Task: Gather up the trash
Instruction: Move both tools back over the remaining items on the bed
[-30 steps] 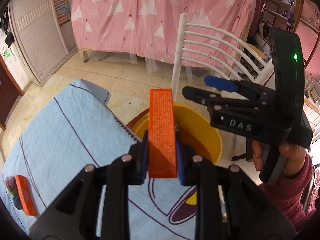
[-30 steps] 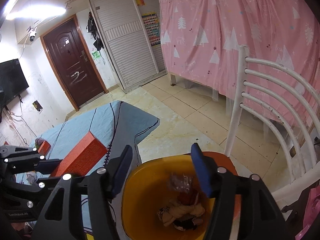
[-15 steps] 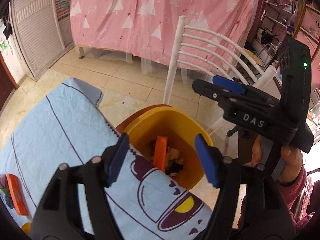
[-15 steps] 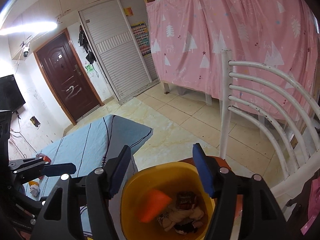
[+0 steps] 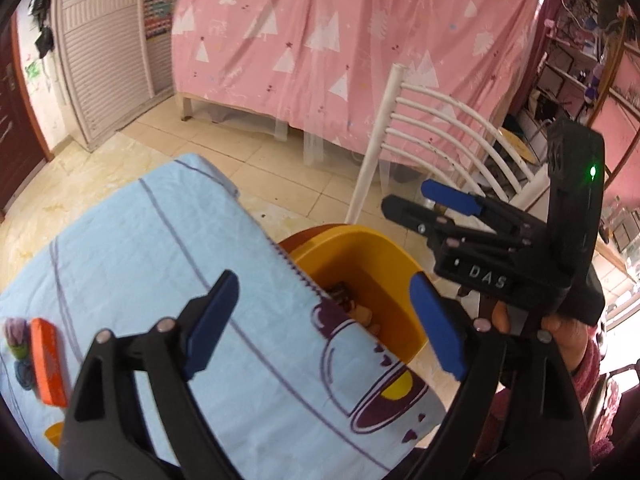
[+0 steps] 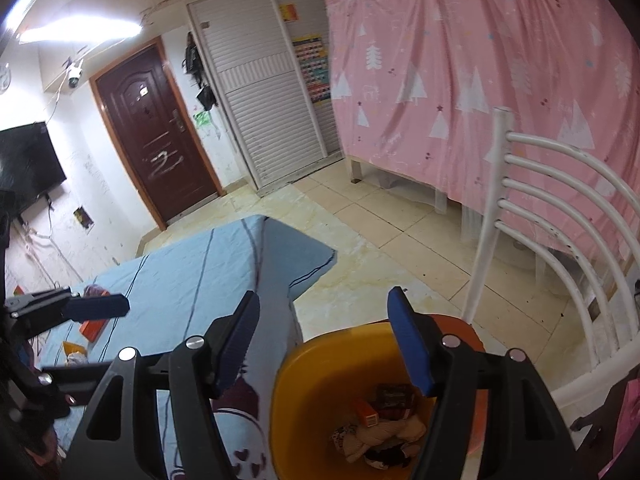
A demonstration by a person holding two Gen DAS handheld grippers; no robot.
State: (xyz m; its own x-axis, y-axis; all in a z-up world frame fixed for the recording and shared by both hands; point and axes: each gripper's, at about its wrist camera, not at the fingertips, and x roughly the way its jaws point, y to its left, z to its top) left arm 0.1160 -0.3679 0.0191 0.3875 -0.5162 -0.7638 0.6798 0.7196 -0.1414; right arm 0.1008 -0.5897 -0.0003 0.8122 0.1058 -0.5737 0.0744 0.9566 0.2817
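A yellow basin (image 5: 384, 248) stands on a brown seat beside the blue-clothed table (image 5: 140, 248). It holds crumpled wrappers and a small orange box (image 6: 366, 414). My left gripper (image 5: 323, 280) hovers over the table edge next to the basin, its jaws opening with nothing between them. Above the basin my right gripper (image 6: 323, 296) also has its jaws opening, and they are empty too. At the table's left a second orange box (image 5: 48, 360) lies beside small coloured scraps (image 5: 16, 336).
A white slatted chair (image 6: 560, 220) rises just behind the basin. Pink curtains (image 5: 340, 40) hang beyond it, with tiled floor (image 6: 400, 232) between. A hand (image 5: 560, 328) in a pink sleeve holds the right gripper (image 5: 406, 194) to the right of the basin.
My left gripper opened and let go of the orange box, which fell into the yellow basin. The left gripper then drew back over the table. The right gripper widened slightly.
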